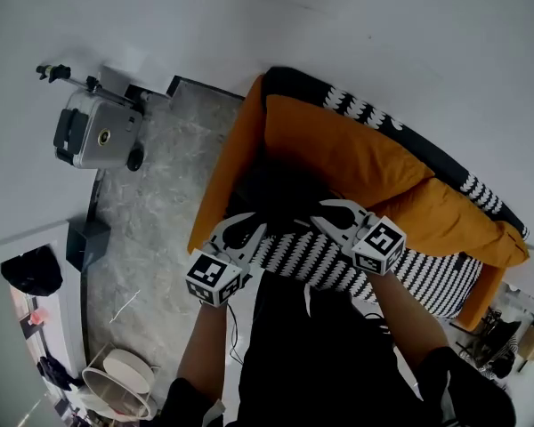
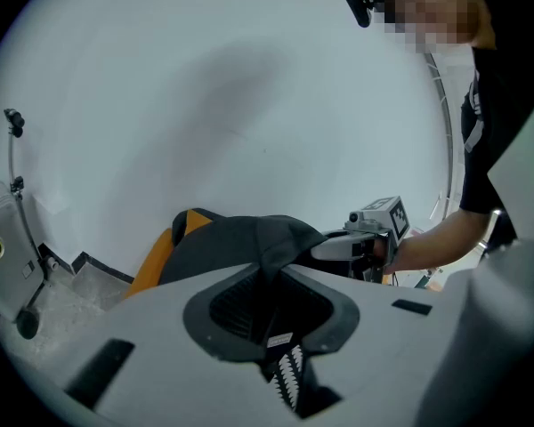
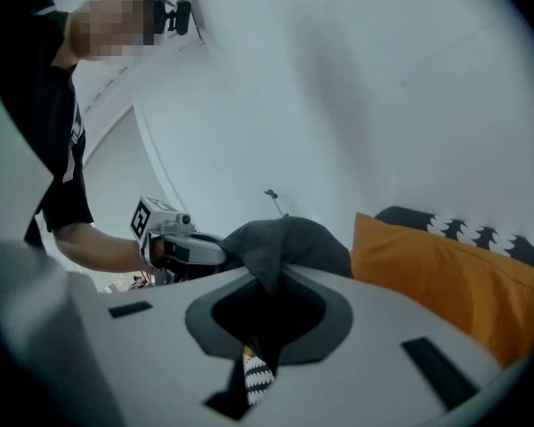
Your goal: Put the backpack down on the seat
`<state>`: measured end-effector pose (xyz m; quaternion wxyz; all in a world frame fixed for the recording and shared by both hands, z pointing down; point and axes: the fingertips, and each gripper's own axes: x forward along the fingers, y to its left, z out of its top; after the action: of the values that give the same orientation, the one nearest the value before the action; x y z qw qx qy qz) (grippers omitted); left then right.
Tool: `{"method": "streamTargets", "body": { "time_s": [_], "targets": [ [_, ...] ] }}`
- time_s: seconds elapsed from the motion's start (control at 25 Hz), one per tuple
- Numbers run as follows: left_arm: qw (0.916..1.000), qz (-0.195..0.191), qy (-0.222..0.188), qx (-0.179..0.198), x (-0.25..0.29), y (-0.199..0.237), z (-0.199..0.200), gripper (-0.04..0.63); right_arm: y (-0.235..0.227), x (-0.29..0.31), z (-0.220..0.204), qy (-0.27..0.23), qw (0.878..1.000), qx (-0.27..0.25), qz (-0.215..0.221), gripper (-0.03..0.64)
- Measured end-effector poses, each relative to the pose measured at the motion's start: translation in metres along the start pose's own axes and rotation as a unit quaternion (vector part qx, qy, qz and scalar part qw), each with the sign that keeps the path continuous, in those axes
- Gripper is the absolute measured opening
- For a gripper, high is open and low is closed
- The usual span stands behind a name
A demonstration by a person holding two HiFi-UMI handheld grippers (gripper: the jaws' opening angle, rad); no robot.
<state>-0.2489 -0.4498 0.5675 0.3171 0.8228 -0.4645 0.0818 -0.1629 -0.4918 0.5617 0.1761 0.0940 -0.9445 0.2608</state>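
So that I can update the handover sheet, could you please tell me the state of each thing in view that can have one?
dark grey fabric backpack: pinched at the top by both tools, over the sofa; contact with the seat unclear.
left tool: shut on the backpack's fabric.
right tool: shut on the backpack's fabric.
orange sofa with black-and-white patterned seat: seat mostly uncovered.
grey wheeled machine: upright on the floor.

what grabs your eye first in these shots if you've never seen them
The bright orange sofa with its black-and-white patterned seat fills the middle of the head view. In front of its cushions, the left gripper and right gripper each pinch a fold of a dark backpack held between them.
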Motion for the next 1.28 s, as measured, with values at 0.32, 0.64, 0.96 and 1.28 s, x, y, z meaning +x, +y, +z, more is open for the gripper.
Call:
{"method": "streamTargets", "body": {
  "time_s": [0.32,0.64,0.96,1.28],
  "targets": [
    [1.0,-0.002,-0.006,-0.003,0.018,0.019,0.004,0.054,-0.023,0.013,0.0,-0.01,1.0,0.014,-0.021,0.032],
    [0.9999,0.003,-0.002,-0.009,0.043,0.043,0.019,0.054,-0.054,0.027,0.011,-0.013,0.999,-0.019,-0.049,0.032],
    [0.9999,0.01,0.009,0.004,0.064,0.059,0.03,0.054,-0.081,0.036,0.017,-0.014,0.996,-0.019,-0.091,0.032],
    [0.9997,0.013,0.02,0.007,0.084,0.073,0.039,0.054,-0.105,0.044,0.022,-0.016,0.994,-0.024,-0.109,0.032]
  ]
}}
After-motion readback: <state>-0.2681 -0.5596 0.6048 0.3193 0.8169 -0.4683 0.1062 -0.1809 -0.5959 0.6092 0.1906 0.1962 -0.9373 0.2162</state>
